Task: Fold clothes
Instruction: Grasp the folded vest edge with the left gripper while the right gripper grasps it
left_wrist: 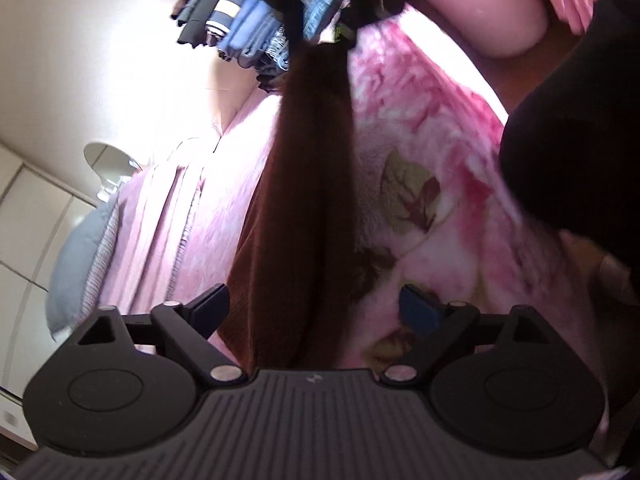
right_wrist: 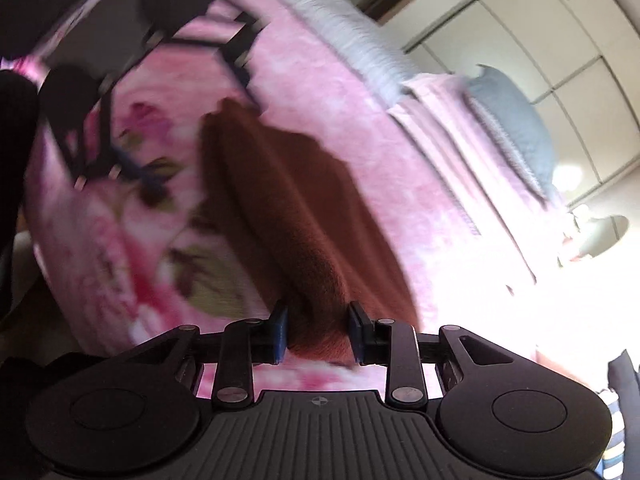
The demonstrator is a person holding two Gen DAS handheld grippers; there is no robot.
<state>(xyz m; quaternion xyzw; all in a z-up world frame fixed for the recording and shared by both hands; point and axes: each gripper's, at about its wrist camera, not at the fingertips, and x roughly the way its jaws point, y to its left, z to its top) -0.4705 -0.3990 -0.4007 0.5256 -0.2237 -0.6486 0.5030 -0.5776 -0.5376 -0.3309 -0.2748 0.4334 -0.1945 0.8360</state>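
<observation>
A brown cloth [left_wrist: 304, 208] hangs in a long bunched strip over the pink floral blanket [left_wrist: 432, 152]. My left gripper [left_wrist: 314, 306] is open, its jaws wide apart on either side of the cloth's lower end, holding nothing. My right gripper [right_wrist: 318, 332] is shut on one end of the brown cloth [right_wrist: 288, 200], which stretches away from it over the blanket. The left gripper also shows in the right wrist view [right_wrist: 192, 120], open beside the cloth's far end. In the left wrist view the right gripper shows only as a dark shape at the top, holding the cloth's upper end.
A pile of folded blue, striped and dark clothes [left_wrist: 248, 24] lies at the far end of the bed. A grey pillow [right_wrist: 516, 128] and folded pink bedding [right_wrist: 440, 128] lie to one side. White cupboard doors [right_wrist: 560, 28] stand beyond. The person's dark sleeve [left_wrist: 572, 140] is at right.
</observation>
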